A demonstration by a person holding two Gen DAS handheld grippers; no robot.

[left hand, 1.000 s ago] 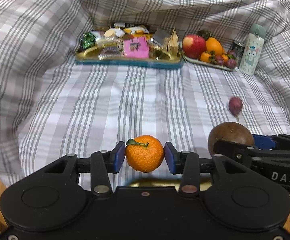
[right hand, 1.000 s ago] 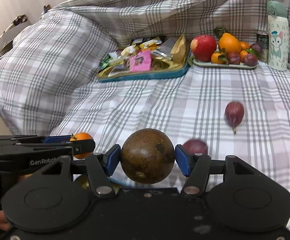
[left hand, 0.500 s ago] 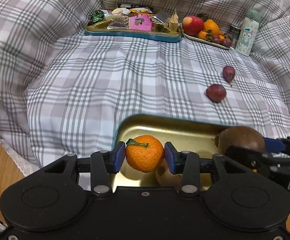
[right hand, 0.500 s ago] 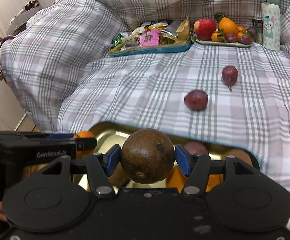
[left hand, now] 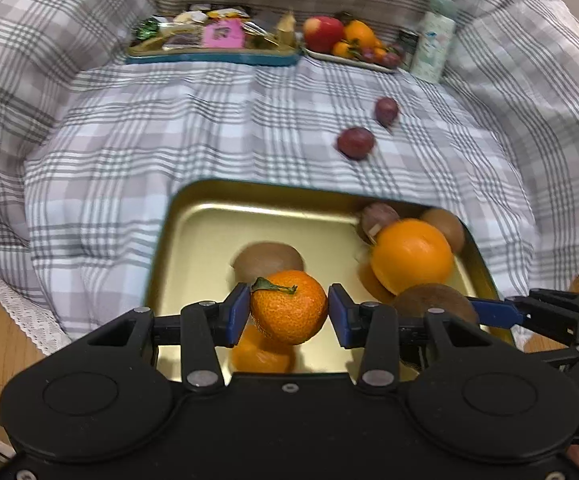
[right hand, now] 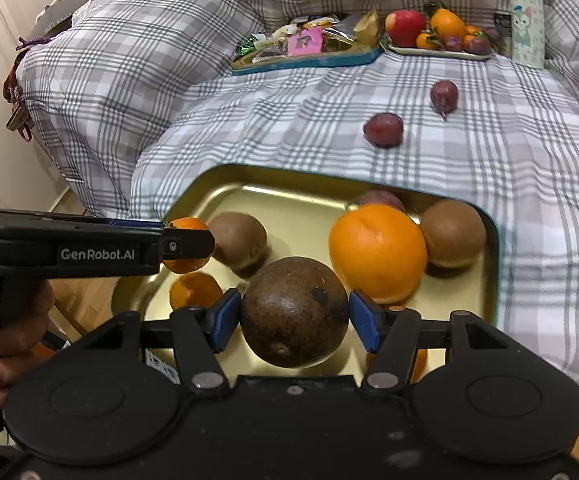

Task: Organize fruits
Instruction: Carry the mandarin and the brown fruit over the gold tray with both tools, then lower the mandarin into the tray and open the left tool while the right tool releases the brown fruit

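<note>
A mandarin [left hand: 288,307] is pinched between the blue pads of the left gripper [left hand: 288,309], held over the near left part of the gold tray [left hand: 193,216]. A dark brown round fruit [right hand: 294,312] is pinched likewise in the right gripper [right hand: 294,314], over the near middle of the tray. In the tray lie a kiwi [right hand: 238,240] at the left, a large orange [right hand: 377,252] with a second kiwi [right hand: 452,233] just right of it, and a reddish fruit [right hand: 377,197] partly hidden at the far side. The orange patch under the mandarin could be another fruit or a reflection; it cannot be told.

The step in hand is judged to be setting both fruits down. Each should be lowered close to the tray floor over a bare patch before the pads are spread, so that neither rolls nor knocks the kiwi or orange. Two purple fruits [right hand: 383,129] [right hand: 444,95] are left on the plaid bedding [right hand: 289,120] beyond the tray.
</note>
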